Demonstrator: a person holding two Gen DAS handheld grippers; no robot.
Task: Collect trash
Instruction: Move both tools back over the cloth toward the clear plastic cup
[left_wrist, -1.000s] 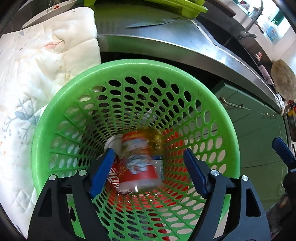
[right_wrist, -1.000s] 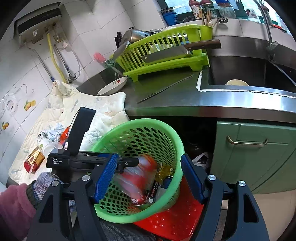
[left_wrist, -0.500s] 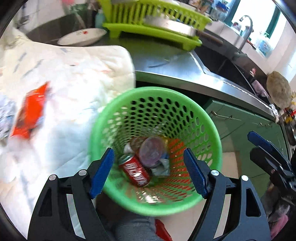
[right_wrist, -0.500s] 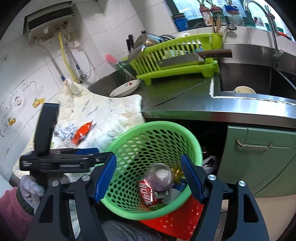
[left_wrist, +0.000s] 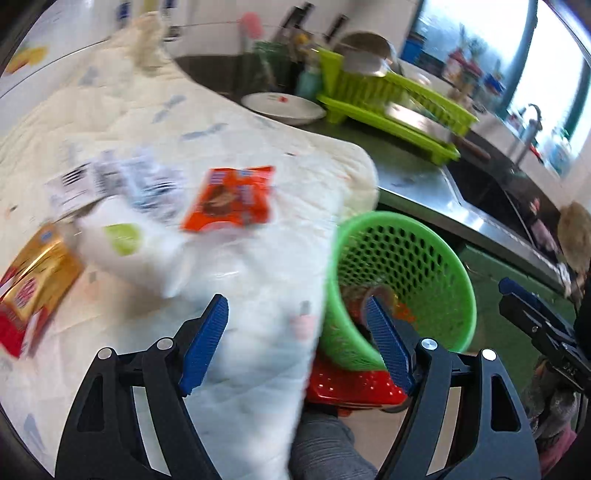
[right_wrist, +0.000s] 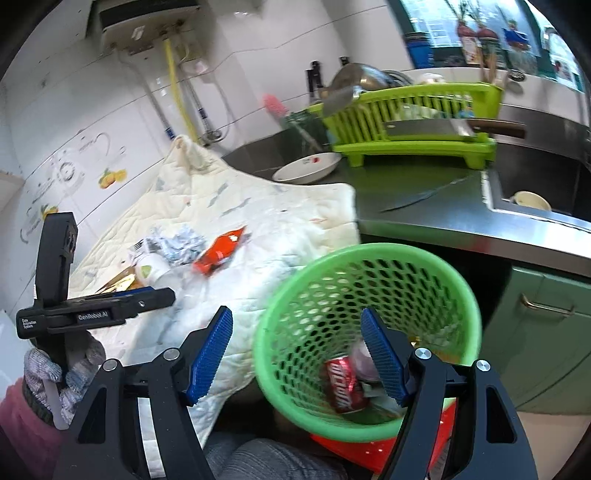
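My left gripper (left_wrist: 295, 334) stands open and empty over the edge of a white quilted cloth (left_wrist: 258, 266). On the cloth lie an orange wrapper (left_wrist: 229, 199), crumpled paper (left_wrist: 122, 181), a white cup with a green spot (left_wrist: 125, 243) and a gold and red box (left_wrist: 33, 284). The green perforated basket (left_wrist: 388, 218) is to the right. My right gripper (right_wrist: 295, 347) is open and empty above the rim of the basket (right_wrist: 369, 250), which holds a red can (right_wrist: 341, 386) and other trash. The left gripper (right_wrist: 162, 293) shows there near the orange wrapper (right_wrist: 219, 251).
A lime dish rack (right_wrist: 413, 122) with a cleaver, a white plate (right_wrist: 308, 168) and a knife (right_wrist: 421, 197) are on the steel counter. A sink with a bowl (right_wrist: 532, 199) is at the right, green cabinets (right_wrist: 546, 306) below. A red crate (right_wrist: 369, 450) sits under the basket.
The left gripper has swung up and left, from over the basket to over the cloth. A red cup tumbling into the basket has settled. The right gripper drifted slightly; both stay open.
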